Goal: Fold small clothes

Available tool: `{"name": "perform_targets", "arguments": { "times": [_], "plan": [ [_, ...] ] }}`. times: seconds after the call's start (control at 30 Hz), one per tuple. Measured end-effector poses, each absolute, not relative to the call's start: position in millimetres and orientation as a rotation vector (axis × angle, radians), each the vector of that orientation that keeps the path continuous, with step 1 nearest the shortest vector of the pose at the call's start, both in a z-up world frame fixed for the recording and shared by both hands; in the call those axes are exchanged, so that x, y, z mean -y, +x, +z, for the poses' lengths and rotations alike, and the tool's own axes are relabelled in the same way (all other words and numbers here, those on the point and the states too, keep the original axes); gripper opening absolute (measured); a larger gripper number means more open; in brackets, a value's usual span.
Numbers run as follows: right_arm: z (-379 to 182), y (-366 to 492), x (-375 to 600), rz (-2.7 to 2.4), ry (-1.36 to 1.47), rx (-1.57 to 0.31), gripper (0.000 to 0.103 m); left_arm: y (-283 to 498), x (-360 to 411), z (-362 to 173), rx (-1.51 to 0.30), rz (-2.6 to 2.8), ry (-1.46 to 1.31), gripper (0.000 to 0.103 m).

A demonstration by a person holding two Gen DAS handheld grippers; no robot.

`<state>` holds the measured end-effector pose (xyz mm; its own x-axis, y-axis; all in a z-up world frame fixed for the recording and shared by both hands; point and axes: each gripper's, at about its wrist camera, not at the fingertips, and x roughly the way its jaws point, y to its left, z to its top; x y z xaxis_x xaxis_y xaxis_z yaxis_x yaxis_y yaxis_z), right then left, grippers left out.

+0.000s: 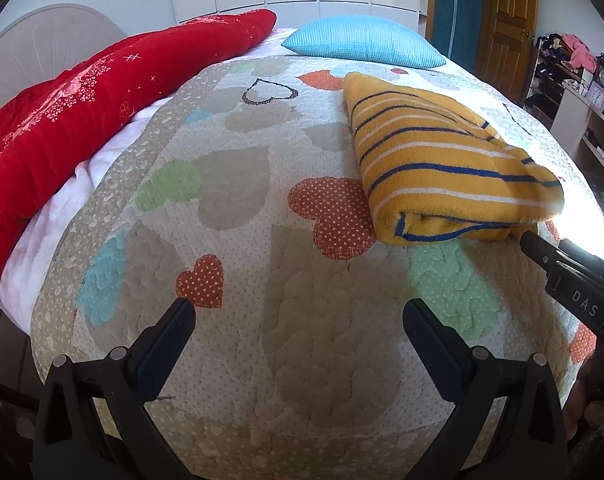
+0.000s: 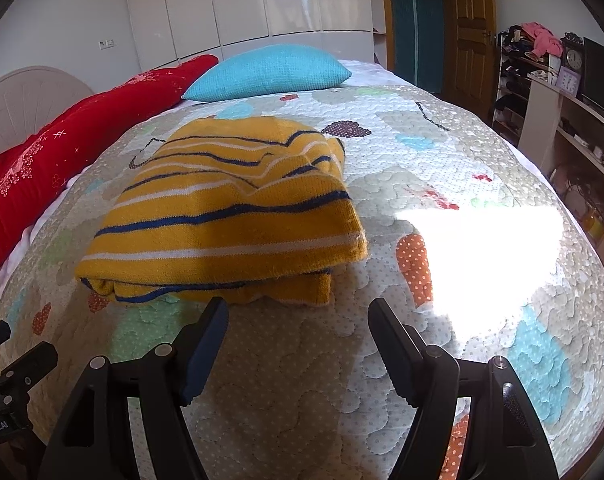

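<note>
A yellow striped sweater [image 2: 225, 216] lies on the quilt [image 2: 382, 380], already folded into a thick bundle with its layered edge facing the grippers. The right gripper [image 2: 297, 316] hangs just in front of that edge, jaws spread and holding nothing. The left gripper [image 1: 297, 316] sits off to the sweater's left over bare quilt, its fingers likewise apart and empty. A red blanket [image 1: 61, 112] and a blue pillow [image 1: 362, 42] lie well beyond, out of the way.

The fold looks close to done; what seems left is either one more fold or a tidy-up of the bundle. To do that well, each gripper should probably take one near corner, biting through all layers at once so that the inner ones do not slide out. The right corner, where a lower layer sticks out past the top one, looks like the spot to square up first. Lifting both corners together and at the same height should keep the stripes aligned; dragging across the quilt could rumple the knit, which looks soft and thick. A low, even carry toward the far edge, then a gentle release, should leave a flat stack.
</note>
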<state>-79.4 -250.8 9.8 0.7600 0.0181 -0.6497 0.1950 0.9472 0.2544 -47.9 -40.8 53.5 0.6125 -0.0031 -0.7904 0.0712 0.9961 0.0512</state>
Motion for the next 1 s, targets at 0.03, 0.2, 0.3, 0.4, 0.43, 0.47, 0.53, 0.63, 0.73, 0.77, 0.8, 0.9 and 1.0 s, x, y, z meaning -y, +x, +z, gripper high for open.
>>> {"name": "perform_targets", "arguments": {
  "times": [0.03, 0.2, 0.3, 0.4, 0.43, 0.47, 0.53, 0.63, 0.73, 0.77, 0.8, 0.9, 1.0],
  "plan": [
    [9.6, -79.4, 250.9, -0.098, 0.319, -0.704, 0.077, -47.7, 41.1, 53.1, -0.913, -0.043, 0.081, 0.103],
    [8.8, -80.4, 249.2, -0.096, 0.316, -0.706, 0.077, -46.6, 41.0, 51.1, -0.927, -0.051, 0.077, 0.103],
    [8.5, -79.8, 247.5, -0.094, 0.314, -0.707, 0.078, -46.4, 40.5, 50.4, -0.928, -0.051, 0.077, 0.103],
    [8.5, -79.6, 245.8, -0.094, 0.310, -0.708, 0.078, -46.5, 40.0, 50.2, -0.929, -0.052, 0.076, 0.103],
    [8.7, -79.8, 245.4, -0.095, 0.308, -0.708, 0.078, -46.7, 39.9, 49.4, -0.929, -0.051, 0.076, 0.103],
    [9.0, -79.8, 244.9, -0.096, 0.305, -0.706, 0.078, -46.7, 39.9, 49.3, -0.929, -0.051, 0.076, 0.103],
    [9.5, -79.8, 244.1, -0.100, 0.298, -0.705, 0.079, -46.7, 39.7, 49.2, -0.929, -0.052, 0.075, 0.103],
    [9.7, -80.1, 244.2, -0.104, 0.290, -0.704, 0.080, -47.3, 39.3, 48.0, -0.929, -0.055, 0.075, 0.103],
    [8.9, -80.1, 244.4, -0.105, 0.288, -0.708, 0.080, -47.3, 39.6, 47.5, -0.929, -0.057, 0.076, 0.103],
    [8.7, -80.2, 244.6, -0.105, 0.287, -0.708, 0.080, -47.3, 39.9, 47.4, -0.930, -0.057, 0.077, 0.103],
    [8.5, -80.2, 244.3, -0.105, 0.286, -0.708, 0.080, -47.3, 39.8, 47.1, -0.930, -0.057, 0.078, 0.103],
    [8.6, -80.8, 243.6, -0.105, 0.280, -0.707, 0.080, -47.2, 40.4, 47.6, -0.930, -0.054, 0.078, 0.103],
    [9.1, -81.2, 243.0, -0.106, 0.274, -0.705, 0.080, -47.4, 40.0, 47.1, -0.932, -0.055, 0.078, 0.103]
  ]
}}
